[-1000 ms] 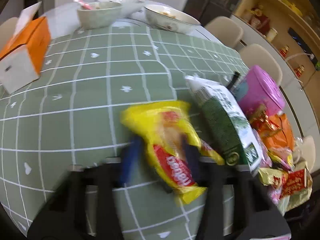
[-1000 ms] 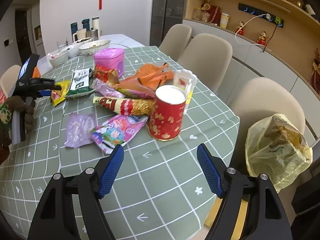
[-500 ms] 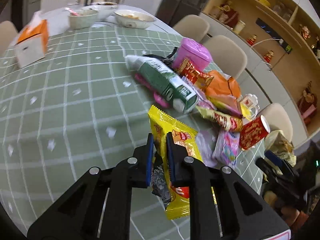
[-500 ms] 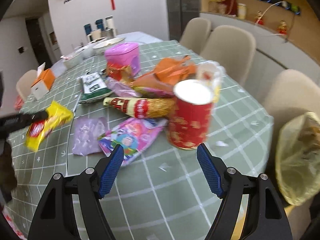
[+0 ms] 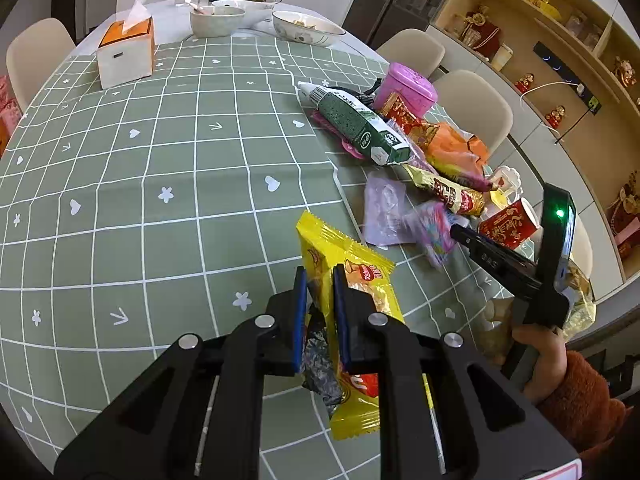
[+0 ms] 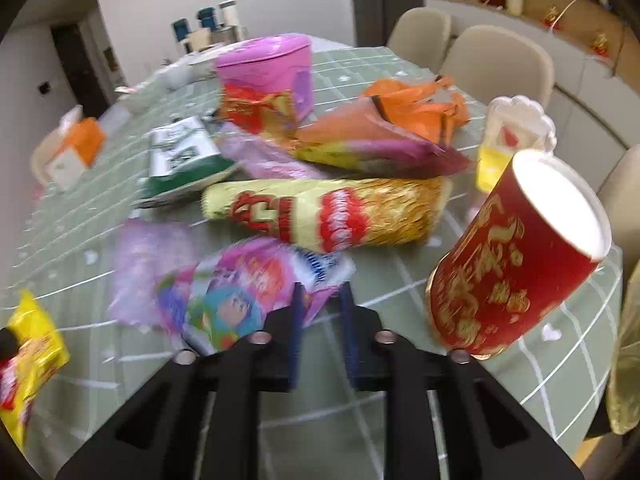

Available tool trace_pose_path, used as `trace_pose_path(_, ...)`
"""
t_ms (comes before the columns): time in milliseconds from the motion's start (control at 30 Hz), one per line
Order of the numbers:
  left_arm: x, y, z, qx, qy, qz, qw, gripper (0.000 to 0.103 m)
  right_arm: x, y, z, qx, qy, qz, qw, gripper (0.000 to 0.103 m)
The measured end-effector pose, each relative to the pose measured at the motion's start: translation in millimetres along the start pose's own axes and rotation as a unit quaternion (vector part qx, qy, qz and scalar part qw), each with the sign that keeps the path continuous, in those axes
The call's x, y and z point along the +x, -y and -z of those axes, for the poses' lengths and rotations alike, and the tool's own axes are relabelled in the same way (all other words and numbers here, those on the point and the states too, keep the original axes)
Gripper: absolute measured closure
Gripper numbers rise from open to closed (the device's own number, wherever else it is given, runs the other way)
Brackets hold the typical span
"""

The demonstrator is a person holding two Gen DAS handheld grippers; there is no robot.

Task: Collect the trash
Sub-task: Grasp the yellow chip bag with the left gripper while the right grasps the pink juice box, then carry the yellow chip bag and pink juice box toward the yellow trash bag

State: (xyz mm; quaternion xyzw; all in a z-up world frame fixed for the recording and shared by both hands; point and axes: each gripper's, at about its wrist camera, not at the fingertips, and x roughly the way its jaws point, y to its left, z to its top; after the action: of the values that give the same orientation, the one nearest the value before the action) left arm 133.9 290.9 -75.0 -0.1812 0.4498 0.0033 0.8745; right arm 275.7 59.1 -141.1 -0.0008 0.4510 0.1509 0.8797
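My left gripper (image 5: 320, 286) is shut on a yellow snack wrapper (image 5: 352, 276) and holds it above the green checked tablecloth (image 5: 160, 168). The same wrapper shows at the left edge of the right wrist view (image 6: 28, 344). My right gripper (image 6: 320, 300) is nearly shut at the edge of a pink cartoon wrapper (image 6: 240, 292); whether it grips it is unclear. In the left wrist view the right gripper (image 5: 454, 232) touches that wrapper (image 5: 434, 232). A pile of wrappers lies beyond: a gold and red one (image 6: 320, 212), a green carton (image 5: 360, 128).
A red paper cup (image 6: 516, 256) stands right of my right gripper. A pink tub (image 6: 272, 72), orange bag (image 6: 416, 108) and purple plastic (image 6: 148, 256) lie in the pile. A tissue box (image 5: 126, 54) and bowls (image 5: 308, 28) sit at the far end. A yellow trash bag (image 6: 626, 360) hangs at the right.
My left gripper closed on the yellow wrapper and lifted it back. My right gripper moved forward and down to the pink cartoon wrapper and its jaws closed in.
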Motion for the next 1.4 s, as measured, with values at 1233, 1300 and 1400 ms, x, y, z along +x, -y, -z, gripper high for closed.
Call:
trace_pose_path(1233, 3, 350, -8, 0.214, 0.071, 0.188, 0.9560, 0.091, -303, 253, 42, 0.034, 0.209, 0.109, 0.971, 0.094)
trace_pose_path(1300, 19, 384, -1, 0.221, 0.058, 0.203, 0.9522, 0.091, -316, 284, 48, 0.035, 0.215, 0.135, 0.967, 0.094)
trace_pose_path(1400, 42, 436, 11, 0.231, 0.045, 0.223, 0.9460, 0.090, -335, 328, 59, 0.041, 0.221, 0.169, 0.960, 0.094)
